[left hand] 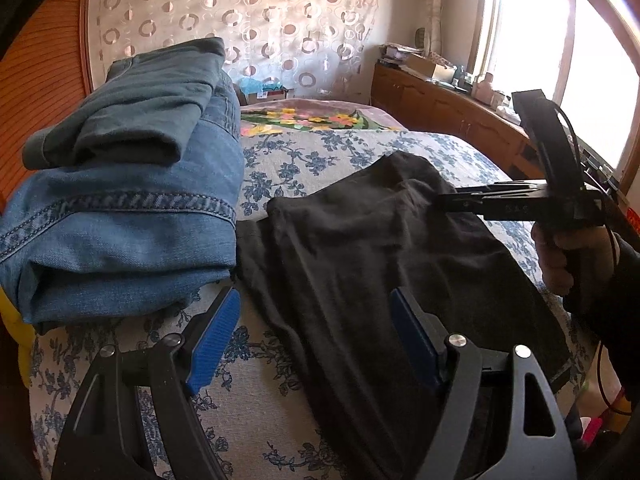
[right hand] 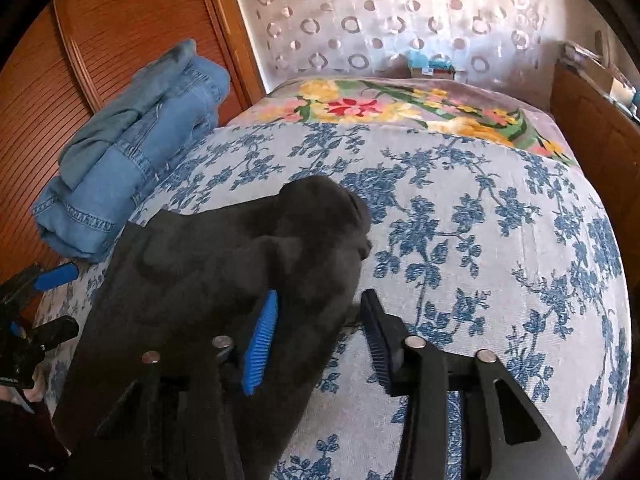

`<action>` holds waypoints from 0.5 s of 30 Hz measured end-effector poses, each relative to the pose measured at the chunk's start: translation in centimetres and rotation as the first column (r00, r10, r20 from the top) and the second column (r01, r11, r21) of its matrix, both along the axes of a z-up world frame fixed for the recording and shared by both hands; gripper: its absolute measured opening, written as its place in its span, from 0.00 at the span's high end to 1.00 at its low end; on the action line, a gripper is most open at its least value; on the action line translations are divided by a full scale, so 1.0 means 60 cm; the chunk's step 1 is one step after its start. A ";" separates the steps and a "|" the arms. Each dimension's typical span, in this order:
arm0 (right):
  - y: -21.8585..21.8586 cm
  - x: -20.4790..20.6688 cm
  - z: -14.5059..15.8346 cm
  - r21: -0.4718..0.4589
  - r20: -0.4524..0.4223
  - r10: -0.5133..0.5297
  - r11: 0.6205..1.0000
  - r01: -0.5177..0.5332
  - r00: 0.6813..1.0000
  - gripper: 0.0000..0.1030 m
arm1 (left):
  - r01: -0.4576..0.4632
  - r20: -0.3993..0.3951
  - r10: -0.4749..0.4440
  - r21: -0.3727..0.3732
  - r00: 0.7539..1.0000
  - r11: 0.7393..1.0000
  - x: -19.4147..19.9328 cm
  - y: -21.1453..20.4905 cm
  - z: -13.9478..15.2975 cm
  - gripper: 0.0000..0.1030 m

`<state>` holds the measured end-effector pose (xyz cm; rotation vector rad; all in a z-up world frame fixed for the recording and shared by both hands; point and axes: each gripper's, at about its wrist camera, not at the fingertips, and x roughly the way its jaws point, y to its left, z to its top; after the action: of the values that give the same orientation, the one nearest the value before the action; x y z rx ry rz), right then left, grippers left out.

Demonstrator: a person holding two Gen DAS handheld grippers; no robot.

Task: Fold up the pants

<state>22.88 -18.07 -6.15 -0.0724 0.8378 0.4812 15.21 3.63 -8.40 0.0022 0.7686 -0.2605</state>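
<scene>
Risk: right gripper (right hand: pixel 320 340), jaws apart and apparently gripping nothing, may snag only 1 layer of the black pants (right hand: pixel 224 264). Left gripper (left hand: pixel 316 340), wide, holds nothing, so the cloth could slide.

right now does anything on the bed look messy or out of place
The dark grey pants lie rumpled on the blue-flowered bedspread, their far end bunched into a lump instead of flat. The folded blue denim jeans beside them look tidy.
</scene>
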 end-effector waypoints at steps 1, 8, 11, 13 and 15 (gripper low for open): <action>0.003 -0.001 0.000 -0.003 -0.001 0.007 1.000 -0.007 1.000 0.69 | -0.001 -0.001 0.001 0.001 1.000 1.000 0.000 0.000 -0.001 0.24; -0.021 -0.004 0.018 -0.010 0.020 0.025 1.000 -0.025 0.999 0.93 | -0.004 -0.006 0.004 -0.001 1.000 1.000 -0.001 -0.002 0.000 0.24; -0.054 -0.013 0.040 -0.020 0.044 0.003 1.000 -0.002 0.999 0.93 | 0.004 -0.002 -0.004 0.004 1.000 1.000 0.000 -0.007 0.003 0.24; -0.075 -0.015 0.051 -0.049 0.066 -0.023 0.998 0.026 0.998 0.93 | 0.010 0.002 -0.010 0.005 1.000 1.000 0.001 -0.012 0.006 0.24; -0.101 -0.011 0.061 -0.062 0.079 -0.059 0.996 0.064 0.995 0.93 | 0.014 0.005 -0.014 0.002 1.000 1.000 0.006 -0.018 0.009 0.24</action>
<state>22.20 -24.14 -2.48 -0.1235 0.7776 0.3906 15.58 2.58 -7.88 0.0098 0.7641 -0.2733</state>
